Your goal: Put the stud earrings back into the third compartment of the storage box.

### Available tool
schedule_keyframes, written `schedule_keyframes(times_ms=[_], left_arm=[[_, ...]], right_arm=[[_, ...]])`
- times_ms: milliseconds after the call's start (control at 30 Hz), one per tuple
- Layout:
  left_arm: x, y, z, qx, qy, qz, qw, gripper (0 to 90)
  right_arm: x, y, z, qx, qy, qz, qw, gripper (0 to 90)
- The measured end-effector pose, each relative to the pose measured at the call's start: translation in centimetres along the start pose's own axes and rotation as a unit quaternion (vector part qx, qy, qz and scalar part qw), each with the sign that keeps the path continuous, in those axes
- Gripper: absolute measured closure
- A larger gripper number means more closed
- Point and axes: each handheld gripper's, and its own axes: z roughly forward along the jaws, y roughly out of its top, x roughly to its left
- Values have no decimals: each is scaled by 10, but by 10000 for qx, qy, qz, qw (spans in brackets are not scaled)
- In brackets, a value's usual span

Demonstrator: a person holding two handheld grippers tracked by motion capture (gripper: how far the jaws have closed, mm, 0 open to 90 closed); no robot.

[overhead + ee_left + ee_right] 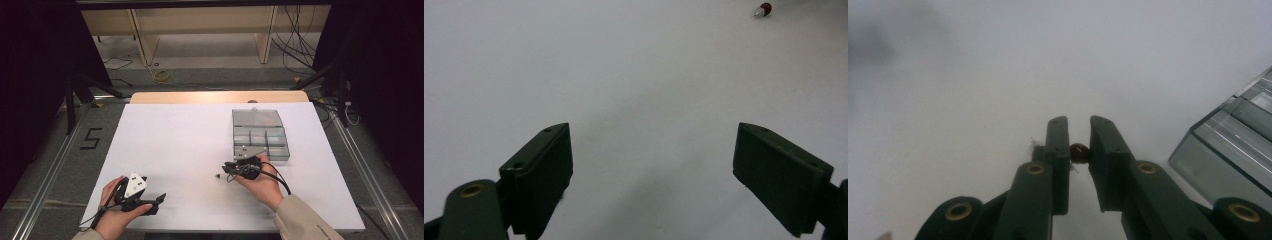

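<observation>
Right gripper view: right claw [1079, 142] pinches red bead [1079, 151]; left claw [654, 170] wide, idle. Next: carry to compartment box [260, 136].

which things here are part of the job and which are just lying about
In the job:
- right gripper, shut on a dark red bead
- second bead on the table
- clear compartment box, lid open

Lying about:
- cables on the floor
- left gripper, open, idle

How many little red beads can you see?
2. One little red bead is pinched between the jaws of the right hand-held gripper. The other lies loose on the white table, left of that gripper. More may be hidden in the clear box.
</observation>
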Motion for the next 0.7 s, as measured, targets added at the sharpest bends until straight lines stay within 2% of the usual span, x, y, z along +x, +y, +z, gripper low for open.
schedule_keyframes(times_ms=[700], left_arm=[[0, 0, 0, 11, -10, -1, 10000, 157]], right_arm=[[-9, 3, -14, -122, -194, 102, 9997, 794]])
